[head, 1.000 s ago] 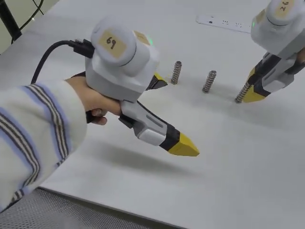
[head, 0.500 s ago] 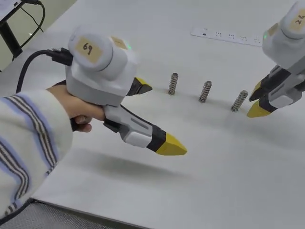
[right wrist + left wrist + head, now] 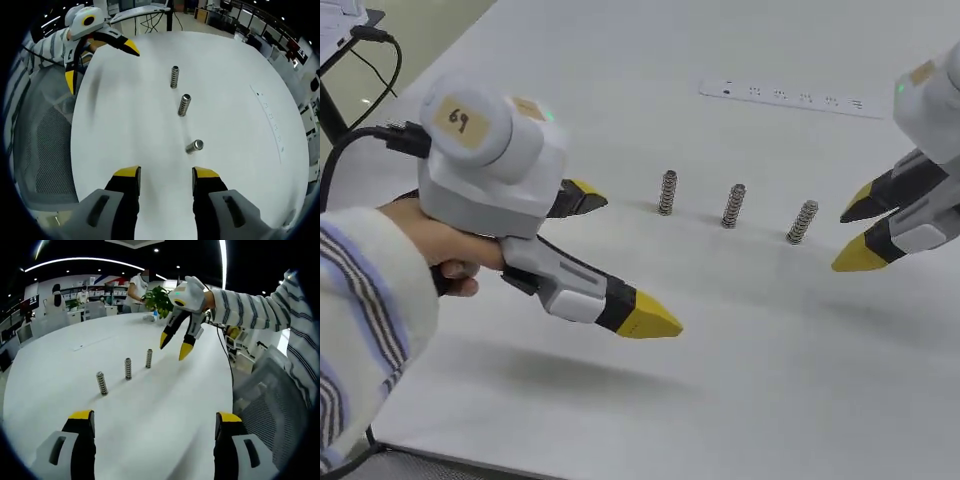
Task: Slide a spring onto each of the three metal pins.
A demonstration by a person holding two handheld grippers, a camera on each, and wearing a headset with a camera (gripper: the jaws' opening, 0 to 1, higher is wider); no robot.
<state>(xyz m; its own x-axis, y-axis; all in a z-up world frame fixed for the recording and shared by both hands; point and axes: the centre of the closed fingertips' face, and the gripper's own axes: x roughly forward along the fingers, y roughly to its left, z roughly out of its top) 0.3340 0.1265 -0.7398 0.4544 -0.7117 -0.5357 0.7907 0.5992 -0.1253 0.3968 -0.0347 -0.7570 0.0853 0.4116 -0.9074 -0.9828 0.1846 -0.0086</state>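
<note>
Head view: three springs (image 3: 733, 205) upright in a row on the table (image 3: 770, 380), between left gripper (image 3: 640, 262), jaws wide apart, and right gripper (image 3: 841, 241), jaws apart, empty. Left gripper view: springs (image 3: 128, 368) ahead, left of centre. Right gripper view: nearest spring (image 3: 195, 146) just beyond the jaws.

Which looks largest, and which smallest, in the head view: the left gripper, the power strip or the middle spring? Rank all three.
1. left gripper, largest by far, though it is nearest the camera.
2. power strip, long and thin, farther back.
3. middle spring, smallest.
</note>
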